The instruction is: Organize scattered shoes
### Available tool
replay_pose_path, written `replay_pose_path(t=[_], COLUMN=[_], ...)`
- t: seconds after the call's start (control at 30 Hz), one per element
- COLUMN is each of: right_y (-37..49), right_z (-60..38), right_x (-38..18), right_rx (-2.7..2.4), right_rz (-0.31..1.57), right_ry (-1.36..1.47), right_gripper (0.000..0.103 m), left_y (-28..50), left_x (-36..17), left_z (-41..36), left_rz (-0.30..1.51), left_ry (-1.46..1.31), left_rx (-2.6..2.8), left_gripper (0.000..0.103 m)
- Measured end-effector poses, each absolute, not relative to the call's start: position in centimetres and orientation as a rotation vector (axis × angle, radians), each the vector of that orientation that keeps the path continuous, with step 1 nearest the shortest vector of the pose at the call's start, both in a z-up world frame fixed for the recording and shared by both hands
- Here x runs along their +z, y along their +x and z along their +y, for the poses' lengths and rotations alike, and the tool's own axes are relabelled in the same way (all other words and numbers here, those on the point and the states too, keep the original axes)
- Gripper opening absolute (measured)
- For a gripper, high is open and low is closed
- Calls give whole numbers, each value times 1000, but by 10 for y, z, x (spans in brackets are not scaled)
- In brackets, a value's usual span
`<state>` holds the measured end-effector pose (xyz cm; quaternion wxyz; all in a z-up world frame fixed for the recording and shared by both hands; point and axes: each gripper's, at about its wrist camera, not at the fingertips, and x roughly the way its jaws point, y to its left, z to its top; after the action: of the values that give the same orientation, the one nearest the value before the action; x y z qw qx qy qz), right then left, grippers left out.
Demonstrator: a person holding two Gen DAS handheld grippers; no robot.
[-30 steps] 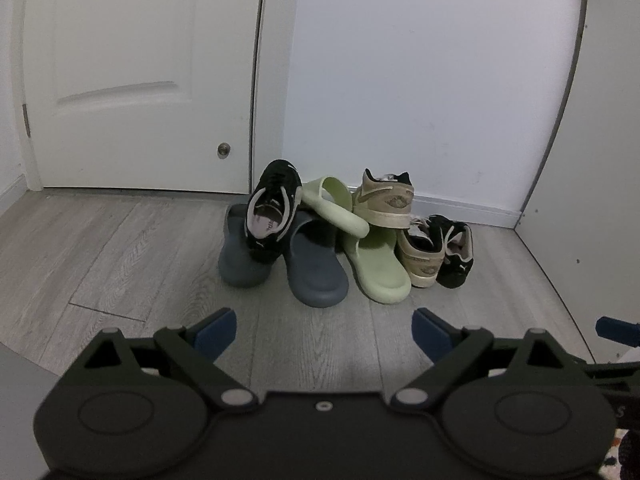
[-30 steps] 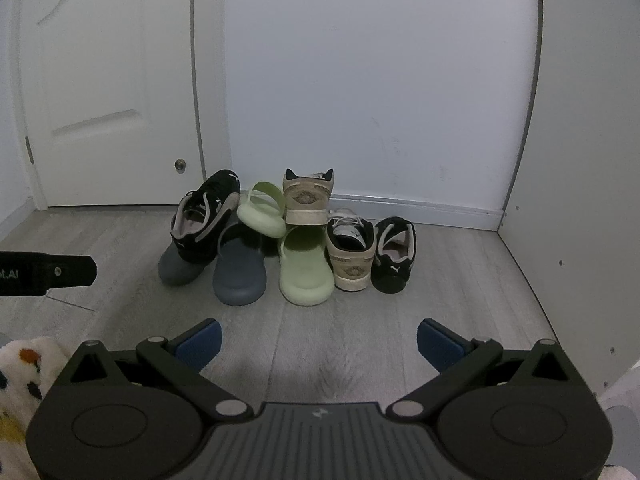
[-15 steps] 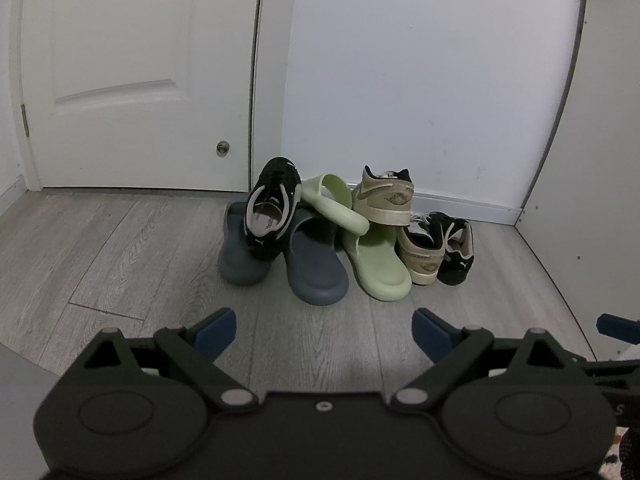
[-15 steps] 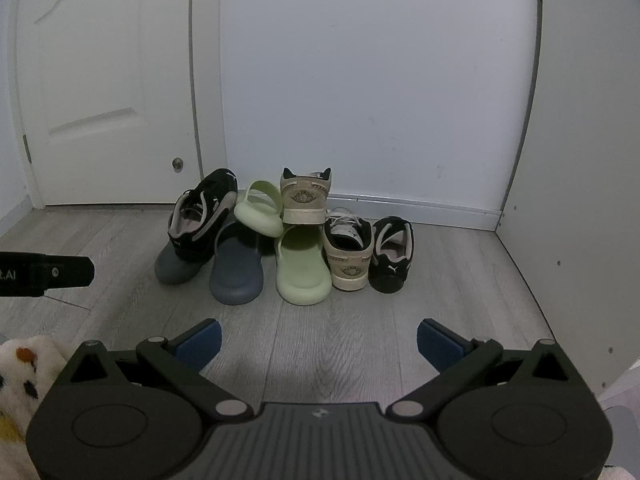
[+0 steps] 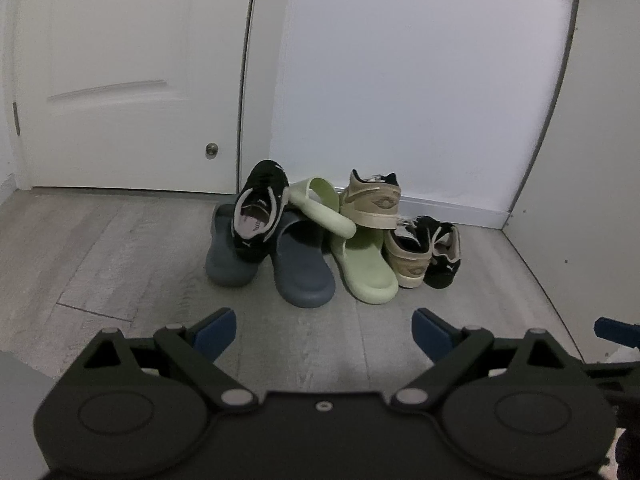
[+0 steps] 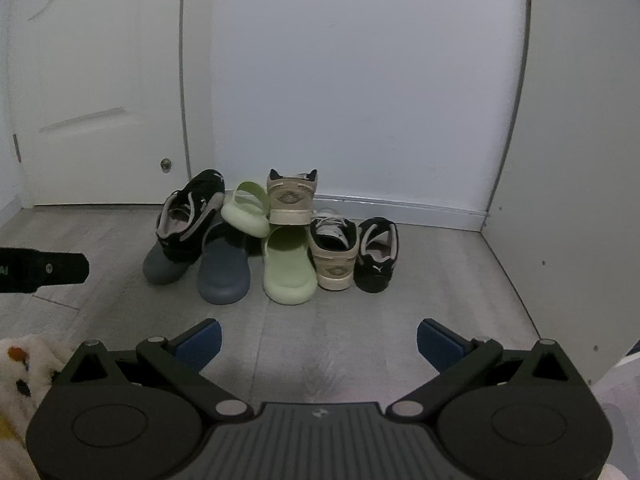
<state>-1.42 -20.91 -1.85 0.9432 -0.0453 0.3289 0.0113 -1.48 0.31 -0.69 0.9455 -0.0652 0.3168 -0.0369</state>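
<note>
**Shoes Piled by the Wall**

Eight shoes are seen in a messy heap on the grey wood floor (image 5: 100, 264), close to the white wall (image 5: 420, 80) and beside the white door (image 5: 120, 80).

Two grey slippers (image 5: 304, 276) lie flat with their toes pointed at the cameras. A black sneaker (image 5: 258, 216) is leaned on them, tilted up, its heel low and its toe high. One green slipper (image 5: 368, 268) lies flat, toe forward. The other green slipper (image 5: 320, 206) is propped slanted across the pile. A tan sneaker (image 5: 374, 204) is set sideways on top. A second tan sneaker (image 5: 408, 256) and a second black sneaker (image 5: 444, 256) stand side by side, heels toward the cameras.

The left gripper (image 5: 323, 330) is held well back from the pile, its jaws spread wide with nothing between them. The right gripper (image 6: 319, 340) is held the same way, jaws spread and bare.
</note>
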Motion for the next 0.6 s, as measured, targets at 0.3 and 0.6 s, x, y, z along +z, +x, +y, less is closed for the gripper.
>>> replay_pose_path(t=[0.3,0.6], right_y=[-34,-45], right_z=[-206,-208], right_x=[-16,-24], right_rx=[9,-18], right_rz=[621,557], right_ry=[-136,-162], right_gripper=[103,103], left_y=[-35,-27], left_x=[-14,-28], left_z=[7,9], left_rz=[630,637], left_ry=[-144,-128], left_rx=[-89,-62], left_gripper=[96,96])
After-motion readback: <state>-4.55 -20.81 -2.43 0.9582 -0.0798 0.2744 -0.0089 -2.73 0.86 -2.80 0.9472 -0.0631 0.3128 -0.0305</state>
